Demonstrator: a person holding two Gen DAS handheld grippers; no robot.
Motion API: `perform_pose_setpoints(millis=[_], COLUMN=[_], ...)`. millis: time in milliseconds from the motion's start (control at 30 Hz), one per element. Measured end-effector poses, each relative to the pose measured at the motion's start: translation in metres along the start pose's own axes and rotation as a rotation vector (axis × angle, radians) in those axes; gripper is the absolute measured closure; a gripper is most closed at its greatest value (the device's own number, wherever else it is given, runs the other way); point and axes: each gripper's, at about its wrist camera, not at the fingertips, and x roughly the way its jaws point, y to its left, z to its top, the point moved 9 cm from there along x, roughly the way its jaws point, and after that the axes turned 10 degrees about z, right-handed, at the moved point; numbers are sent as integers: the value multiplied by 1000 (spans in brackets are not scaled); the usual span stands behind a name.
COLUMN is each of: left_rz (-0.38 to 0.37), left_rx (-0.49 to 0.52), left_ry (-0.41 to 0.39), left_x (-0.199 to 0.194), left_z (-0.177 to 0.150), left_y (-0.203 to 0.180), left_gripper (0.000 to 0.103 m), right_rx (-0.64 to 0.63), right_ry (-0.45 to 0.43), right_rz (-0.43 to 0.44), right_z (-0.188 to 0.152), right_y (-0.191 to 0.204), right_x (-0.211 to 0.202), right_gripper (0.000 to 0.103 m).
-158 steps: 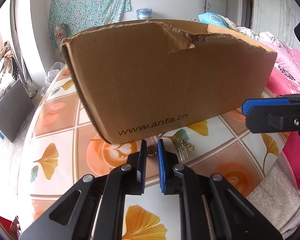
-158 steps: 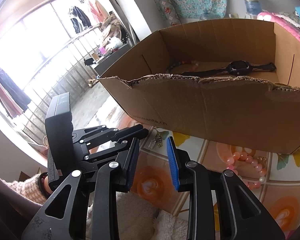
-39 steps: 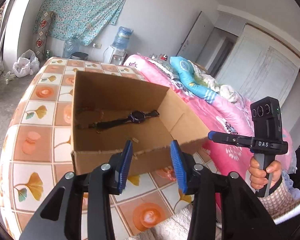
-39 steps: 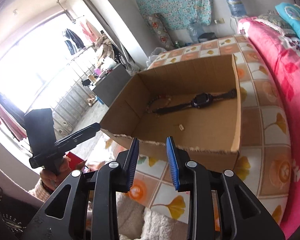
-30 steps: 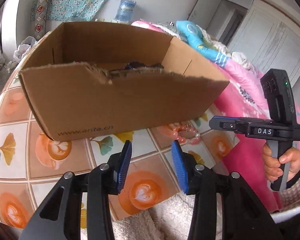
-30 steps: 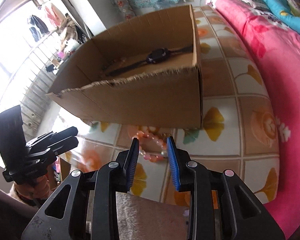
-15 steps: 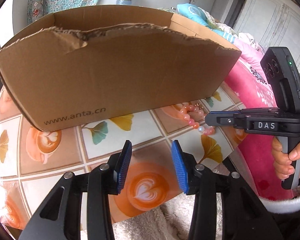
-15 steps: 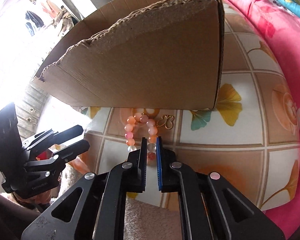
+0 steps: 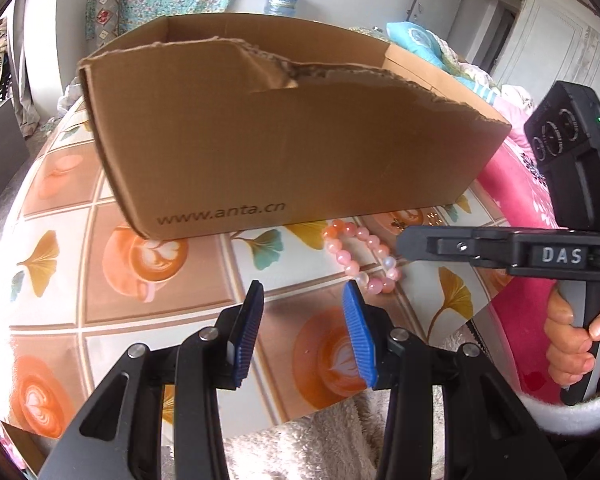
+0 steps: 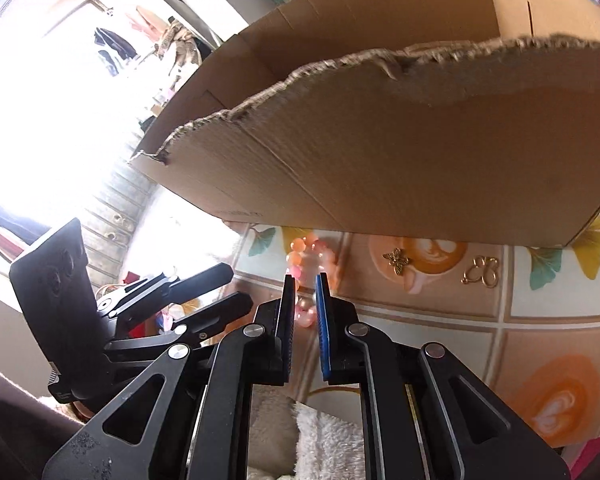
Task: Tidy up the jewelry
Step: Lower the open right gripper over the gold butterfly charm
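**Bracelet pickup under way; 3 pieces outside the box**

Cardboard box (image 9: 280,152) stands on the tiled table (image 9: 160,300) at 12 o'clock in both wrist views. Its torn near wall hides the interior, so what has already been stored cannot be told.

Outside the box, 3 pieces of jewelry show. The bead bracelet (image 9: 342,256) lies on the table just in front of the box wall, at 2 o'clock from the left gripper (image 9: 302,292). A small butterfly charm (image 10: 397,261) and a gold wire butterfly (image 10: 480,274) lie at 2 o'clock from the right gripper (image 10: 305,280), close under the box's near corner and apart from each other.

The right gripper, carried by a hand (image 9: 576,344) at the 3 o'clock edge of the left view, has a short stretch of the bracelet between its jaws. The jaws have just parted a little, but they stand narrow and the pads appear to press on the beads. The rest of the loop rests on the table, so the lift is judged not yet begun.

The left gripper hangs over bare table with its jaws parted and nothing between them.

Judged remaining: carry the bracelet over the torn wall into the box, then collect the 2 butterfly pieces.
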Motion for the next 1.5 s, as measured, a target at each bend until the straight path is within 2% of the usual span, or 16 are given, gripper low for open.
perform_pose_setpoints(millis=[100, 233, 433, 533, 600, 767, 967, 1100, 1300, 1500], left_rz=[6, 7, -4, -13, -19, -18, -7, 0, 11, 11], left_rx=[-11, 2, 94, 127, 135, 148, 164, 162, 157, 156], left_ry=[0, -16, -62, -67, -62, -51, -42, -44, -44, -41], left_x=[0, -1, -5, -4, -3, 0, 4, 7, 11, 12], left_z=[0, 4, 12, 14, 14, 15, 16, 21, 27, 29], left_y=[5, 1, -23, -35, -41, -54, -64, -70, -70, -73], left_gripper=[63, 63, 63, 63, 63, 63, 63, 63, 63, 63], right_rx=[-27, -16, -70, -100, -112, -172, -299, -262, -117, -64], right_ry=[-29, -54, -70, -70, -71, -72, -52, -69, -109, -153], right_rz=[-35, -130, -298, -347, -363, -377, -413, -342, -215, -191], right_z=[5, 3, -6, -9, -13, -11, -12, -7, 2, 17], right_y=[-3, -18, -35, -42, -50, -54, -50, -47, -58, -66], right_x=[-14, -34, -53, -57, -63, -51, -44, -51, -58, -59], right_gripper=[88, 87, 82, 82, 81, 79, 78, 78, 78, 76])
